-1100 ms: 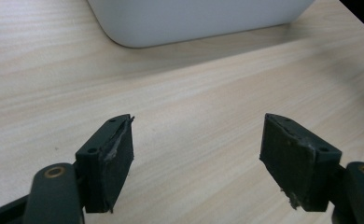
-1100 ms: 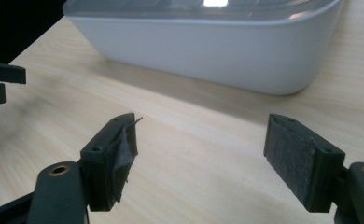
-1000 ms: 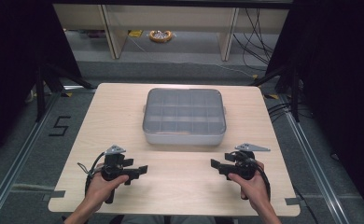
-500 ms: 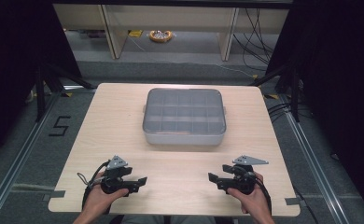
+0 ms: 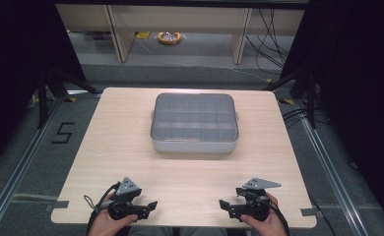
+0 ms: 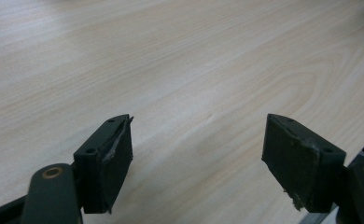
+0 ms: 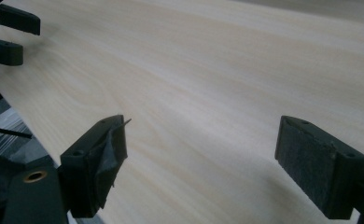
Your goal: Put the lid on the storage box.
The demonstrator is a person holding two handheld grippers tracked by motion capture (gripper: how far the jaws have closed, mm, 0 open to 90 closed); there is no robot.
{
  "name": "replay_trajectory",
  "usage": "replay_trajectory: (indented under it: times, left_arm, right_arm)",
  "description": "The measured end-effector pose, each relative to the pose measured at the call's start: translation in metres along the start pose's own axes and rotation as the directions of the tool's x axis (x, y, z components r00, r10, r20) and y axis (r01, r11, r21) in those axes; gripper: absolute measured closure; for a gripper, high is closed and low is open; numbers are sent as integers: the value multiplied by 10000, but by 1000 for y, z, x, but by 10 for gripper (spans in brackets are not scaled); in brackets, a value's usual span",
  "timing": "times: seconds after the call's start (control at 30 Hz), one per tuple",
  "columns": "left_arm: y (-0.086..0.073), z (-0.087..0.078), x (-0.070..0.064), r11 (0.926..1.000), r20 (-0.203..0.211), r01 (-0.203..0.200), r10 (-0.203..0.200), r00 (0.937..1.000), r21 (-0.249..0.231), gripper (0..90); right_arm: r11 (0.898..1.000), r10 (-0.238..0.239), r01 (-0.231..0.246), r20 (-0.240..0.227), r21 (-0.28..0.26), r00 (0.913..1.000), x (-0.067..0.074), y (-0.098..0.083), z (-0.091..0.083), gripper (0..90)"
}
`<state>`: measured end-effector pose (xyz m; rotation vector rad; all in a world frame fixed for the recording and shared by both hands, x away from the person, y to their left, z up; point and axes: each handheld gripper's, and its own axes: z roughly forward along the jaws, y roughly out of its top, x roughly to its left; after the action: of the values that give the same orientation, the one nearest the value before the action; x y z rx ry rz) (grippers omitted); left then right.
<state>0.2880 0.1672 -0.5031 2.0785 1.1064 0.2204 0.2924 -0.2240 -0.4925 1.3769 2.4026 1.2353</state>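
Grey floor (image 5: 42,147) marked 5, black curtains (image 5: 357,73), pale shelving (image 5: 180,19) behind.

light: even and soft from overhead, brightest on the table (image 5: 131,147)
surroundings: dark, near black at both sides of the high view
shadows: faint, a soft one in front of the box (image 5: 195,123)
glare: none strong; lid slightly hazy
focus: gripper views soft, far wood blurred

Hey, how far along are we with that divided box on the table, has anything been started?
Nothing looks done: the clear lid is on the compartment box, mid-table, and its compartments look empty. Nothing is in hand: the left gripper and right gripper are open near the table's near edge, apart from the box. Any handling of the box is left.
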Motion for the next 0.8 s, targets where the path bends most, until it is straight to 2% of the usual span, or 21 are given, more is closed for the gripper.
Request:
replay_trajectory:
  times: [0.03, 0.07, 0.1, 0.13, 0.17, 0.2, 0.23, 0.3, 0.37, 0.4, 0.43, 0.47, 0.5, 0.67, 0.7, 0.77, 0.8]
  left_arm:
    - [-1, 0, -1, 9999, -52, -115, 115, 9999, -63, 238]
    - [-3, 1, -4, 9999, -121, -18, 17, 9999, -124, 238]
    - [-3, 0, -4, 9998, 46, -199, 199, 9998, -50, 237]
    - [-4, 0, -6, 9999, -5, -99, 99, 10000, -99, 237]
    - [-4, 0, -7, 9997, -108, -228, 226, 9997, -111, 236]
    - [-5, 0, -8, 9997, 28, -203, 203, 9998, -106, 236]
    - [-6, 0, -9, 9997, -96, -238, 237, 9997, -76, 236]
    - [-6, -1, -11, 9996, -56, -284, 284, 9996, -80, 236]
    - [-7, -2, -12, 9988, 51, -493, 493, 9988, 54, 235]
    - [-8, -1, -13, 9992, 70, -395, 395, 9992, -3, 236]
    - [-7, 0, -14, 9992, 93, -391, 391, 9992, -34, 236]
    - [-7, 0, -13, 9986, 146, -526, 525, 9985, 64, 236]
    - [-7, 1, -14, 9995, 49, -316, 316, 9995, 30, 236]
    - [-7, 3, -13, 9992, 118, -400, 398, 9991, 96, 236]
    - [-7, 3, -13, 9993, 122, -363, 362, 9993, 63, 236]
    - [-7, 3, -13, 9992, 146, -380, 378, 9992, 89, 236]
    - [-7, 3, -13, 9994, 185, -327, 326, 9993, 60, 236]
  right_arm:
    - [10000, -39, 39, 55, 17, 10000, 1, -2, 0, 178]
    - [9997, 145, -148, 113, 198, 9998, 4, -3, -2, 179]
    - [9998, 4, -8, 187, 216, 9998, 5, -5, -2, 179]
    - [9997, -58, 55, 148, 227, 9999, 4, -7, -2, 182]
    - [9993, -36, 25, 295, 375, 9996, 5, -7, -3, 183]
    - [9996, -39, 34, 185, 282, 9998, 6, -9, -3, 184]
    - [9986, -48, 29, 355, 520, 9994, 7, -11, -5, 184]
    - [9990, -155, 142, 297, 417, 9994, 7, -12, -5, 184]
    - [9987, -178, 164, 295, 474, 9994, 9, -15, -6, 184]
    - [9982, -254, 236, 333, 550, 9991, 9, -15, -7, 184]
    - [9975, 124, -145, 303, 691, 9995, 13, -16, -8, 184]
    - [9977, -292, 275, 268, 612, 9992, 10, -16, -7, 184]
    - [9974, -23, 9, 196, 727, 9998, 12, -17, -7, 184]
    - [9975, -176, 164, 156, 692, 9997, 11, -16, -6, 184]
    - [9967, -357, 344, 163, 733, 9992, 8, -16, -6, 184]
    - [9968, -249, 235, 166, 768, 9996, 9, -16, -7, 184]
    - [9973, -208, 186, 319, 704, 9993, 10, -16, -7, 184]
